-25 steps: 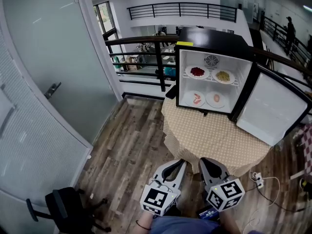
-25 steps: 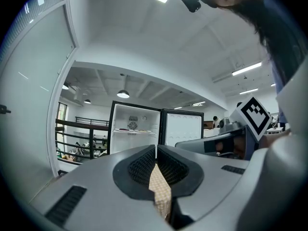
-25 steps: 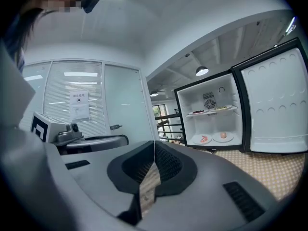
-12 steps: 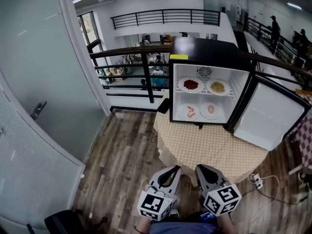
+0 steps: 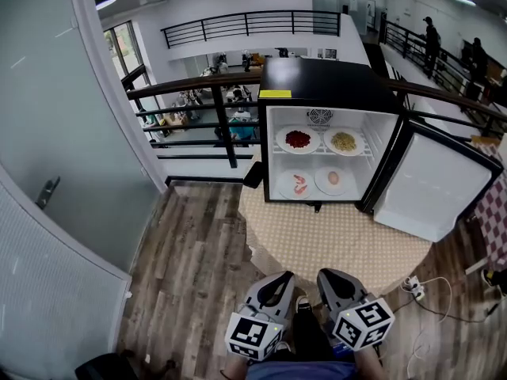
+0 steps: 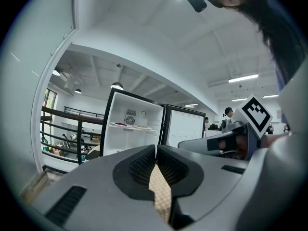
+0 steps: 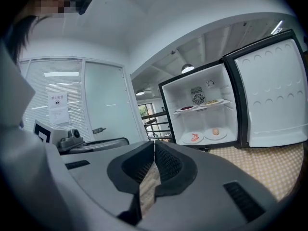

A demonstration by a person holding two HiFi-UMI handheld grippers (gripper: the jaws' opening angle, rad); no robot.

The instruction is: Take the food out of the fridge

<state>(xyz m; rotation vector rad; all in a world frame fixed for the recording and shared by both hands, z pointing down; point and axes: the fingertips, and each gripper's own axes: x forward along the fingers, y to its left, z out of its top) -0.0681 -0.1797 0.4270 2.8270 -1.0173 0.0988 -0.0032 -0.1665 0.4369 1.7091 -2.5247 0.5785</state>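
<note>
A small black fridge (image 5: 325, 74) stands open on a table with a beige checked cloth (image 5: 341, 240). Its upper shelf carries a plate of red food (image 5: 298, 139) and a plate of yellow noodles (image 5: 343, 142). On its floor lie a shrimp plate (image 5: 299, 184) and a plate with a pale round item (image 5: 333, 179). My left gripper (image 5: 283, 276) and right gripper (image 5: 327, 275) hover side by side before the table's near edge, both shut and empty, well short of the fridge. The right gripper view shows the shrimp plate (image 7: 194, 138) past the shut right gripper (image 7: 154, 143). In the left gripper view the left gripper (image 6: 156, 147) is shut too.
The fridge door (image 5: 428, 184) swings out to the right over the table. A frosted glass wall with a door handle (image 5: 46, 192) runs along the left. A black railing (image 5: 214, 93) stands behind the fridge. A power strip and cables (image 5: 412, 285) lie on the wooden floor at right.
The view has closed in on the table and the fridge now sits nearer the middle. Both grippers came forward together, still shut. The black chair at lower left has almost slid out of view.
</note>
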